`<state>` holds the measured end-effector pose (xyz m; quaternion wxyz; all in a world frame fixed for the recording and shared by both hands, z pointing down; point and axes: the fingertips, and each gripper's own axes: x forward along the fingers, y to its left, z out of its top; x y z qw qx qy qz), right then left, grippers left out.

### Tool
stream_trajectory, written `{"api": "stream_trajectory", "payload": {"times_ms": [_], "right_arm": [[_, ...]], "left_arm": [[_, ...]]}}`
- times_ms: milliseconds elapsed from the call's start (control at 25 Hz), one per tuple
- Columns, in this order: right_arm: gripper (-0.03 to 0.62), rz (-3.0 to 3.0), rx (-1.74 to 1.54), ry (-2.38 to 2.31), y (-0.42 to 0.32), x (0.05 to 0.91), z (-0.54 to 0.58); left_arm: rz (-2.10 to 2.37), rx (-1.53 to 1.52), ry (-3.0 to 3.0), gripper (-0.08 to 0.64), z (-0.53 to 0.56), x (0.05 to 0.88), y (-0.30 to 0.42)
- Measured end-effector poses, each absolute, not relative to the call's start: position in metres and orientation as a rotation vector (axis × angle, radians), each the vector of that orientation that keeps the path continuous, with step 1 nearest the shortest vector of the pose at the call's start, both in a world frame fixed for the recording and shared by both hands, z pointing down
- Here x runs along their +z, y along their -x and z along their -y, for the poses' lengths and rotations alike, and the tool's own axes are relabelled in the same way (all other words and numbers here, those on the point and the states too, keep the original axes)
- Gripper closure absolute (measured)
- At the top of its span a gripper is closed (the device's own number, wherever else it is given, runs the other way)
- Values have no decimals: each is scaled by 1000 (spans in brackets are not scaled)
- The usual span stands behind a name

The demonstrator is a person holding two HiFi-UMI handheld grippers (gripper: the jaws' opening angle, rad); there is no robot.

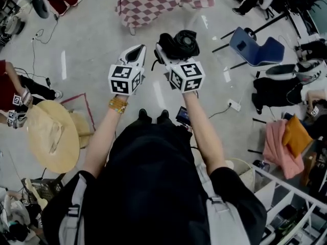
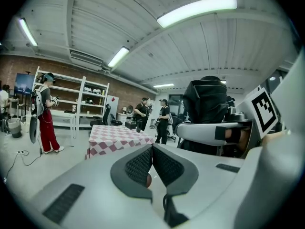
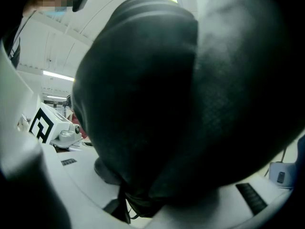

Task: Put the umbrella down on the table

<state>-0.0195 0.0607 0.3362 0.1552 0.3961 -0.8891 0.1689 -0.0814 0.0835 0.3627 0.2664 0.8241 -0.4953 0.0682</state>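
Head view shows your right tongs (image 1: 172, 51) clamped around the black folded fabric umbrella (image 1: 183, 42), held up off the floor because the pink-checked clothed worktop (image 1: 163, 4) lies well ahead; your left tongs (image 1: 135, 51) are pressed together, empty.

A pale grey floor (image 1: 92, 29) is seen, with a blue chair (image 1: 255, 47) set on it. A brick wall (image 2: 19, 66) is fronted by white shelves (image 2: 90, 104); the ribbed ceiling (image 2: 119, 23) is lit by strip lights (image 2: 198, 11).
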Motion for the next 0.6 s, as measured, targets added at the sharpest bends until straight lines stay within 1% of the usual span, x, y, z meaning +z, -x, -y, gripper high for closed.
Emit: {"api": "stream_trajectory", "payload": {"times_ms": [200, 360, 600], "right_arm": [[393, 2541, 488, -1156, 31, 362, -68], [393, 2519, 537, -1147, 30, 360, -22], [393, 2526, 586, -1120, 6, 377, 20]], "left_arm": [[1340, 178, -2251, 546, -94, 382, 92], [1328, 202, -2227, 546, -48, 377, 90], [1361, 213, -2204, 546, -7, 387, 66]]}}
